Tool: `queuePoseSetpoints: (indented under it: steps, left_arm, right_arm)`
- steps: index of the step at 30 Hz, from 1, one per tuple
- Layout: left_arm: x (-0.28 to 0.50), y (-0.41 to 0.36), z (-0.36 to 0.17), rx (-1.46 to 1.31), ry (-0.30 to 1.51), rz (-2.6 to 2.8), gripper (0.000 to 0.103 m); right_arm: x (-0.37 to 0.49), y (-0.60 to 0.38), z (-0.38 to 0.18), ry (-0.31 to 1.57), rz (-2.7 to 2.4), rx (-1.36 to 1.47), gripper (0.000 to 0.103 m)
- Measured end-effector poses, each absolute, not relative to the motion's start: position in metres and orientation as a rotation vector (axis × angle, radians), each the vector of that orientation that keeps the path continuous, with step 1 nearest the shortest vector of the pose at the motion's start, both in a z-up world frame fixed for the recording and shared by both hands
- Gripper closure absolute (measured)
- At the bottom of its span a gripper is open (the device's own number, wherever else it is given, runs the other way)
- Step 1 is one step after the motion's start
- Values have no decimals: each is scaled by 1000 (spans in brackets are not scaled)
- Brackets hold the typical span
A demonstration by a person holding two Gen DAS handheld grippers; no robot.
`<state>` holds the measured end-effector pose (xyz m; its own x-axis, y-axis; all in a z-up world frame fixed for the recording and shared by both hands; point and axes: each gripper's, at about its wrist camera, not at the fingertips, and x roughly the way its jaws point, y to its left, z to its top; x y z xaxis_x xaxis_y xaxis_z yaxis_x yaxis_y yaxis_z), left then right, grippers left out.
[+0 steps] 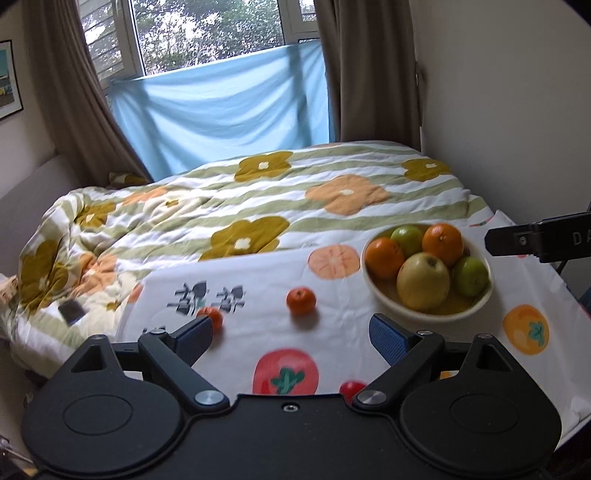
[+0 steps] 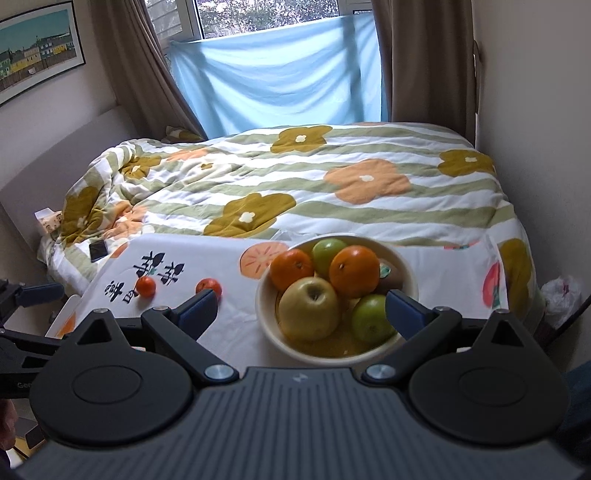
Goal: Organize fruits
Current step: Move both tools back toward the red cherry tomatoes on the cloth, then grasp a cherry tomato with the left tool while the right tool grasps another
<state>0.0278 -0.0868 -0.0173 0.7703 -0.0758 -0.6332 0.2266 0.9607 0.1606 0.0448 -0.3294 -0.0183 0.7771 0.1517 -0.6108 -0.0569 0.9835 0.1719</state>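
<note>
Setting: A cloth-covered surface (image 1: 332, 332) printed with fruit stands at the foot of a bed (image 1: 258, 199) under a flowered quilt, with a window (image 1: 207, 33) and blue sheet (image 1: 221, 107) across the top of both frames.
Bowl: A cream bowl (image 2: 269, 325) sits at lower centre of the right wrist view and at centre right of the left wrist view, apparently serving as the collecting point for the fruit.
In the bowl: A yellow apple (image 2: 309, 308) lies at the front, with two oranges (image 2: 354, 271) behind it and two green apples (image 2: 369, 319), all touching in a heap.
Still loose: Two small tangerines (image 1: 301, 301) lie on the cloth to the left of the bowl and well apart from it, one partly hidden behind a fingertip in each view; they are likely the fruit left to gather.
Left gripper (image 1: 291, 338): Empty, jaws spread wide, hovering low with the nearer tangerine ahead between its fingers, which suggests a pickup is being lined up.
Right gripper (image 2: 301, 312): Also empty and spread wide, held above the bowl's near rim, framing the yellow apple.
Risk: Round fruit on wrinkled cloth may roll if nudged.
</note>
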Motion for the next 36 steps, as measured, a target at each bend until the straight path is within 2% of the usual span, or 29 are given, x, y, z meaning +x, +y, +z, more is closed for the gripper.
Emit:
queuePoseSetpoints:
  steps: [8,21,34,36]
  left_arm:
    - [17,-73,-36,221,694,-187,9]
    - [30,-89,-112,332,762,-378,10]
    - [52,-103,-147,355,782,-467,44]
    - [54,-105,-148,353,784,-487,54]
  right_arm:
    - [24,-316,-43,703,124,133,0]
    - [21,-298,-116,767,115,149,1]
    - [32,-287,-148,794,112,170,7]
    - [32,-285,-148,796,116,170,8]
